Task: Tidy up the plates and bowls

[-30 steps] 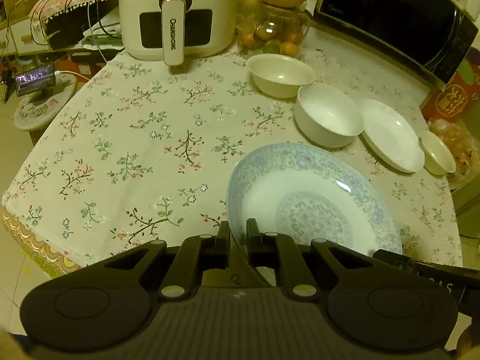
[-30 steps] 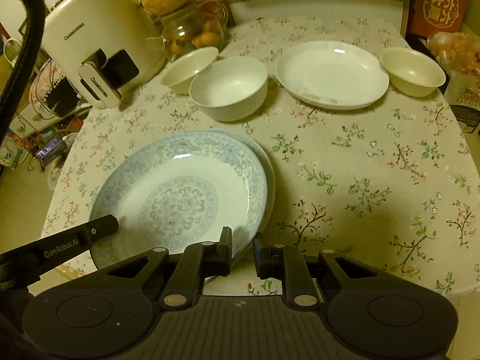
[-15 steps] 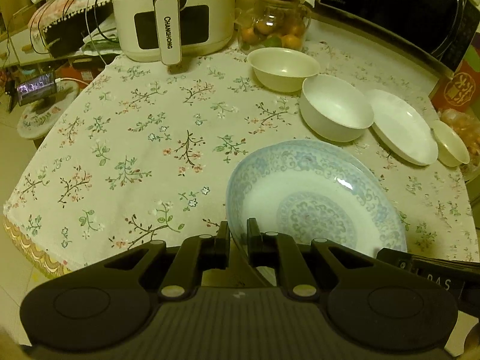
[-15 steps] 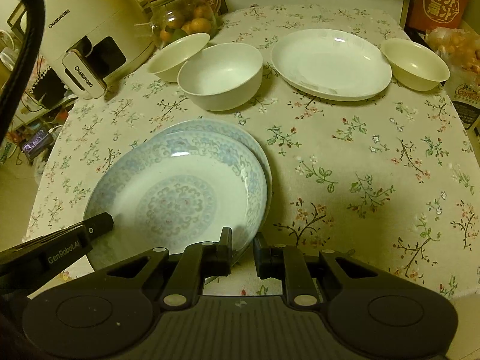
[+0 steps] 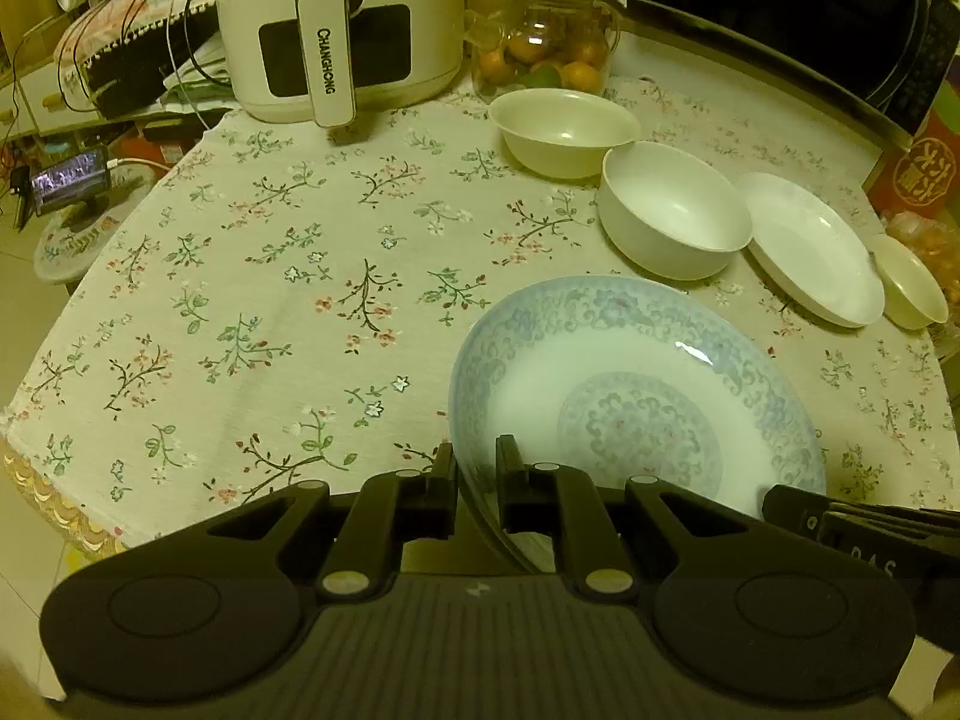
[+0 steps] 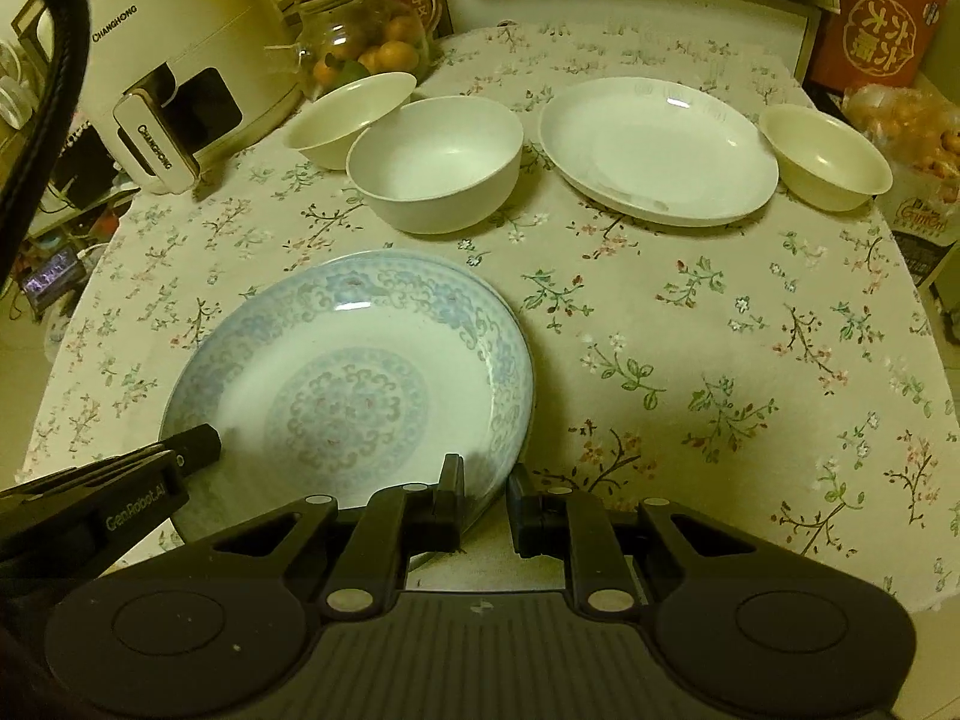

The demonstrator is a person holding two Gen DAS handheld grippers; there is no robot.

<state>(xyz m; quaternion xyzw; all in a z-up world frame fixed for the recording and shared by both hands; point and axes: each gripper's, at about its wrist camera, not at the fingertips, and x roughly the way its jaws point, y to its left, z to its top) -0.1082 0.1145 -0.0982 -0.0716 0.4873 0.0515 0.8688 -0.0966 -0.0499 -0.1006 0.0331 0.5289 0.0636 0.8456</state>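
Both grippers, the left gripper (image 5: 477,468) and right gripper (image 6: 486,495), are matte black, with ribbed bodies, silver pivot pins and round side discs; one finger reads "Gen.Robot.AI".

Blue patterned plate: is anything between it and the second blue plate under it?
Nothing visible. The blue patterned plate, gripped at its near rim by the left hand-held gripper and right hand-held gripper, sits directly over the second blue plate; the bowls stand beyond.

Bowls (image 6: 435,162) and plate (image 6: 657,150) lie behind stacked plates (image 6: 360,384).
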